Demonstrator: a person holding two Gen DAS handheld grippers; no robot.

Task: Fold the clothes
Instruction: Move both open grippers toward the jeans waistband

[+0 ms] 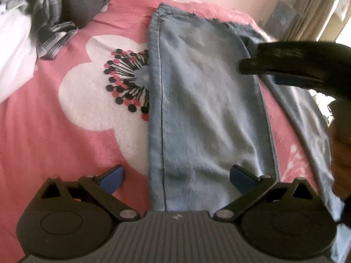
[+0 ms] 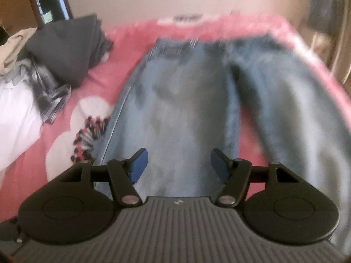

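Light blue denim jeans (image 2: 175, 100) lie flat on the bed, on a pink fleece blanket with big white flowers (image 1: 43, 149), legs side by side and running toward the far edge. In the right wrist view the waistband end sits near the far edge; that view is blurred, so details are unclear. Left hand-held gripper (image 1: 176, 176) hovers over one jeans leg, blue pads spread wide, nothing between them; one pad is above the blanket just beside the leg's seam, the other above the denim. Right hand-held gripper (image 2: 177, 165) is also spread apart, empty, above the near part of the left-hand leg. In the left wrist view the right hand-held gripper's black body comes in from the right edge above the gap between the legs. Pile of other clothes near the bed's far left corner: dark grey folded garment (image 2: 72, 50), plaid grey cloth (image 1: 52, 35), white fabric (image 2: 17, 118).
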